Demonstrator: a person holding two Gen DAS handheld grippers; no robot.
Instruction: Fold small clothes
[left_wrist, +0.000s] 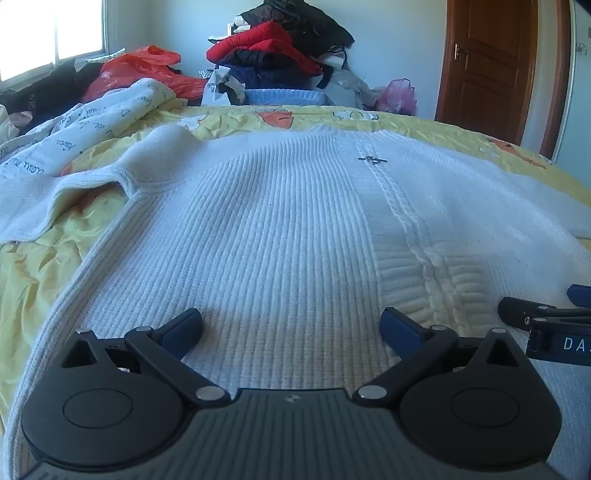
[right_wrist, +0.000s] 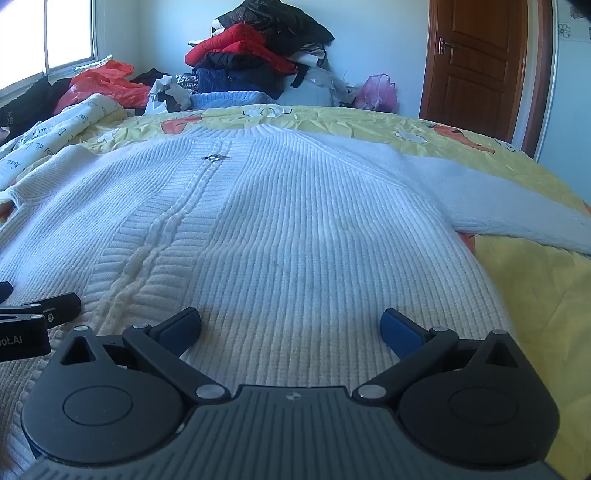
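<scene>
A white ribbed knit sweater (left_wrist: 280, 229) lies spread flat on the yellow bedsheet (left_wrist: 33, 273), with a cable braid and a small metal clasp (left_wrist: 372, 160) down its middle. It also shows in the right wrist view (right_wrist: 295, 236). Its left sleeve (left_wrist: 74, 184) and right sleeve (right_wrist: 498, 206) stretch outward. My left gripper (left_wrist: 291, 325) is open and empty, just above the sweater's near hem, left half. My right gripper (right_wrist: 290, 325) is open and empty above the hem's right half. Each gripper shows at the edge of the other's view (left_wrist: 546, 317) (right_wrist: 33, 314).
A patterned white blanket (left_wrist: 74, 129) lies bunched at the bed's left. Behind the bed stands a tall pile of red, black and blue clothes (left_wrist: 280, 48), an orange plastic bag (left_wrist: 147, 70) and a pink bag (left_wrist: 397, 96). A brown door (left_wrist: 491, 66) is at the right.
</scene>
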